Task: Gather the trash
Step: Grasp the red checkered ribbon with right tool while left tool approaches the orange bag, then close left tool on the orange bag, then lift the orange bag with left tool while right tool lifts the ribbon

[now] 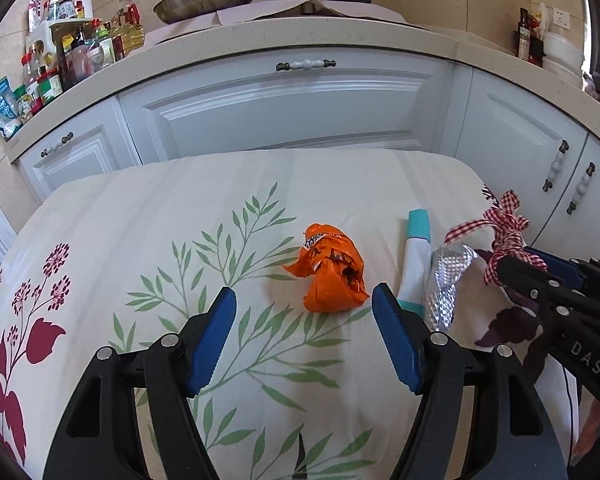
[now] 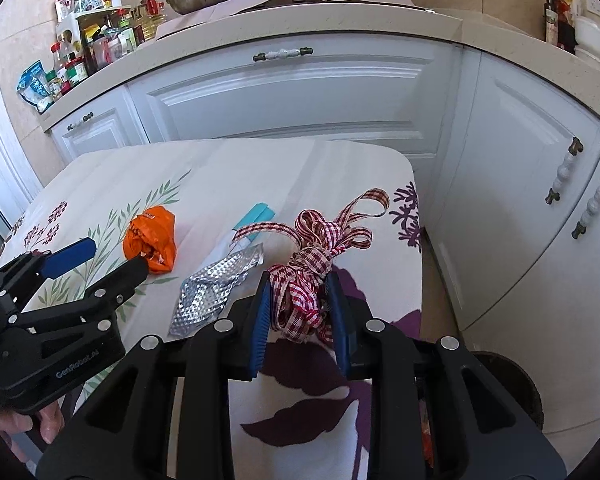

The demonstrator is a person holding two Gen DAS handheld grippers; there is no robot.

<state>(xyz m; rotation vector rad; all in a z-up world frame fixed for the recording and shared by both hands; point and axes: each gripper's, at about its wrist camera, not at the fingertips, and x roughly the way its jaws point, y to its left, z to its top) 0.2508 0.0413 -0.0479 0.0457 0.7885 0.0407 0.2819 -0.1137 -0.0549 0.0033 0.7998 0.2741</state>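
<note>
Right wrist view: right gripper has its pads pressed on the red-and-white checked ribbon bundle, which sits near the right edge of the floral-cloth table; loops stick out past the fingertips. Whether it's lifted off the cloth I can't tell. Left gripper stands wide open and empty, hovering just short of the crumpled orange wrapper, nothing between its pads. Progress, my read: early, one piece gripped, none visibly binned. Left on the table: the orange wrapper, a silver foil wrapper, a white-and-teal packet, the last two between the grippers. A dark round container on the floor by the table's right side may be the bin, unsure. Obstruction: the foil lies just beside the ribbon, could snag; kitchen cabinets behind are well clear
</note>
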